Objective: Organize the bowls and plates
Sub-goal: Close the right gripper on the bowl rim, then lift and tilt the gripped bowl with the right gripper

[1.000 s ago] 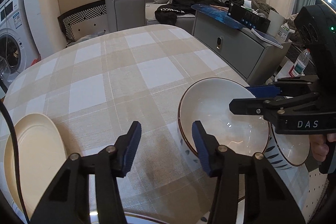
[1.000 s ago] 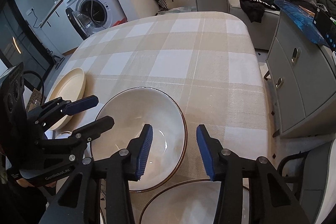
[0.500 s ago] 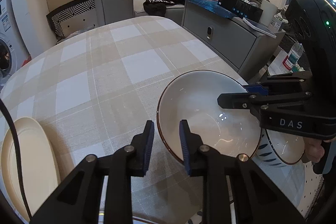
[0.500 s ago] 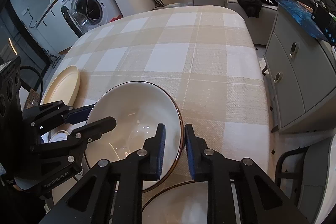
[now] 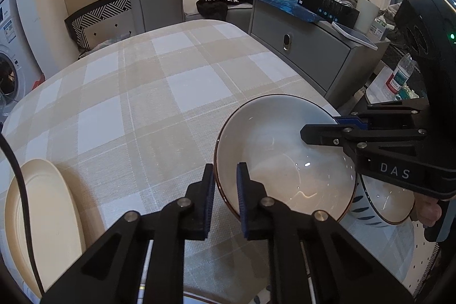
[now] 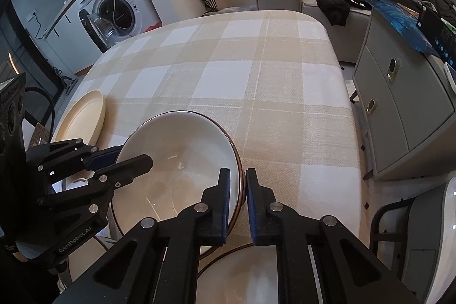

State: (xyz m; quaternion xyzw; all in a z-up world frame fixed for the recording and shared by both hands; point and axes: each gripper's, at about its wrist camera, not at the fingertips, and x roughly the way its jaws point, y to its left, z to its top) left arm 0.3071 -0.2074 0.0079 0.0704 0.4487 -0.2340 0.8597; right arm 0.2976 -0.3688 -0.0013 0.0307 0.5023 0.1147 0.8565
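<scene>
Holding the big white bowl (image 5: 285, 158) from both sides, the left gripper (image 5: 223, 197) and the right gripper (image 6: 236, 200) each pinch its rim. It sits over the checked worktop (image 6: 242, 70), beside a smaller bowl (image 5: 384, 201). A cream plate (image 6: 81, 116) lies near the edge.

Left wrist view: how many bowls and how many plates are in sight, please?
Bowls: 2, the big bowl and the patterned bowl.
Plates: 1, the cream plate.
Total: 3; a rim at the bottom edge is too cut off to count.
</scene>
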